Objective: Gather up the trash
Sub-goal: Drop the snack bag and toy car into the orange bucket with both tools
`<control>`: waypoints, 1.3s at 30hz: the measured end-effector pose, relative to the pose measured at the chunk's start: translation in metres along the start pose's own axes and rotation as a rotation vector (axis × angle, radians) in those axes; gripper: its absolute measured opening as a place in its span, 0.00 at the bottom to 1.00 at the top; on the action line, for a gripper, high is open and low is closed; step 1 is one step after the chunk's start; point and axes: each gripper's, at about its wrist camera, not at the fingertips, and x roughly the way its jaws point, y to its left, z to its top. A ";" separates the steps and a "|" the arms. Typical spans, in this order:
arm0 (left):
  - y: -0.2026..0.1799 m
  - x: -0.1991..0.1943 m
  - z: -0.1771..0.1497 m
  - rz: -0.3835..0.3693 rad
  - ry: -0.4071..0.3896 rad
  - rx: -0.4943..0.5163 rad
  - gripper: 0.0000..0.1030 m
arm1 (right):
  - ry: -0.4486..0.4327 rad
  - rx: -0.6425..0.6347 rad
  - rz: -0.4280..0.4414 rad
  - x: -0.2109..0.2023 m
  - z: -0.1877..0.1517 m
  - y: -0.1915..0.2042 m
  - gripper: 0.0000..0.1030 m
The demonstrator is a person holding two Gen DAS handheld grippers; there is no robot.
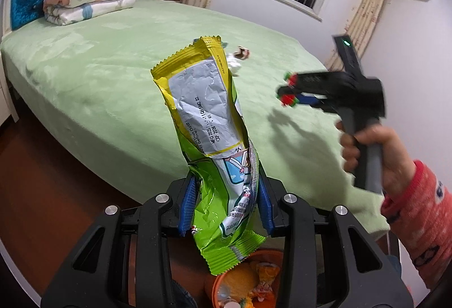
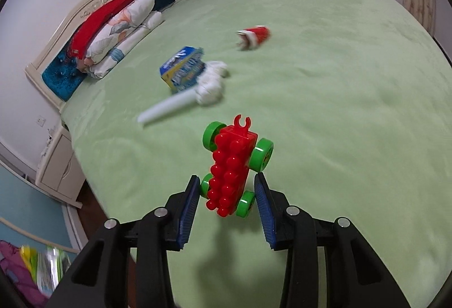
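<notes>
While left gripper (image 1: 227,202) pinches upright wrapper (image 1: 210,121), right gripper (image 2: 226,205) clamps toy car (image 2: 236,164).

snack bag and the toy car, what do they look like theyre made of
Snack bag: thin glossy plastic film, likely foil-lined; it shows creases, sheen and serrated sealed edges. Toy car: hard, smooth moulded plastic, with shiny red studs and green wheels.

Your two grippers are hanging over the bed (image 2: 339,59), trash lying beyond them.

Your left gripper (image 1: 226,203) is holding a wrapper (image 1: 209,121) above a bin (image 1: 245,279); your right gripper (image 2: 226,209) is carrying a toy car (image 2: 234,164), with a box (image 2: 183,66), tissue (image 2: 212,82) and tube (image 2: 166,107) lying behind it.
</notes>
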 end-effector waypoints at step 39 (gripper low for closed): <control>-0.071 0.130 -0.233 -0.063 0.759 0.001 0.38 | 0.463 -0.011 0.022 -0.034 -0.335 -0.089 0.37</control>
